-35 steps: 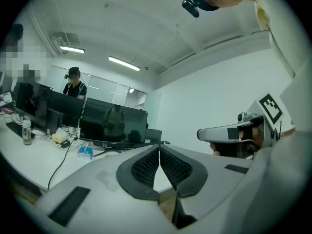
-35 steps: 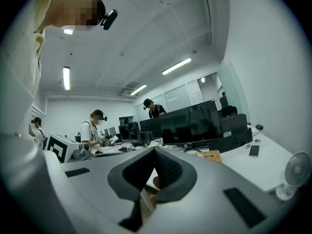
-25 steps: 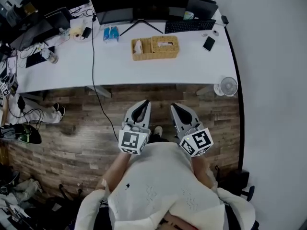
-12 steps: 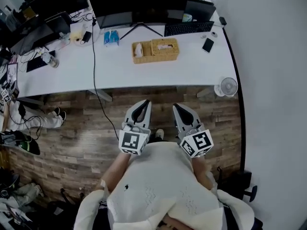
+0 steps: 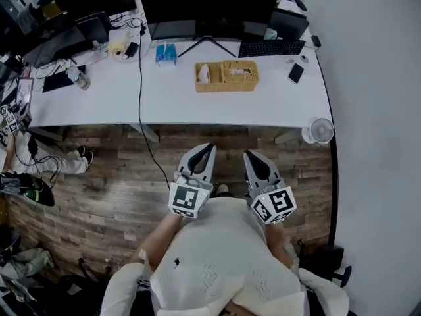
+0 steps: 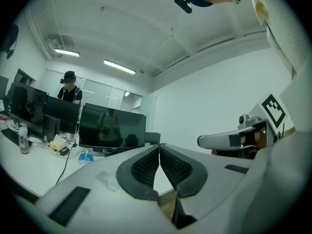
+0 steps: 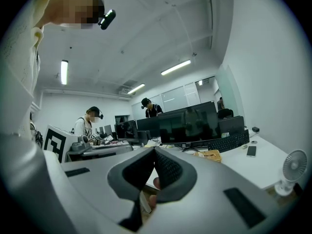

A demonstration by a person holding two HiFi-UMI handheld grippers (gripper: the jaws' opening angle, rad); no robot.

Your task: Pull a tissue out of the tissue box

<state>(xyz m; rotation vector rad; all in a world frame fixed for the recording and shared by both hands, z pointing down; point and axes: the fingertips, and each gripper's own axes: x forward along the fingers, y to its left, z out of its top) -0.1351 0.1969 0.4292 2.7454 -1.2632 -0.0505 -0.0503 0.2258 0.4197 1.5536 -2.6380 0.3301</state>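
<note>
Jaws closed on nothing, target out of reach.
Left gripper (image 5: 208, 149) and right gripper (image 5: 250, 157) hold jaws together above brown wood-plank floor (image 5: 118, 176); woven wicker tissue box (image 5: 240, 78) sits well apart on white desk (image 5: 164, 104). Risk: arriving closed, jaws would shove the box instead of pinching tissue (image 5: 241, 72).

A long white desk (image 5: 197, 107) stands ahead of me on a brown wood-plank floor (image 5: 99, 196), bounded on the right by a plain white wall (image 5: 375, 78). A wide black monitor (image 5: 204, 8) rests on the desk; a small round white fan (image 5: 320, 130) stands on the floor beside its right end. White strip lights (image 6: 119, 67) are lit on the ceiling.
</note>
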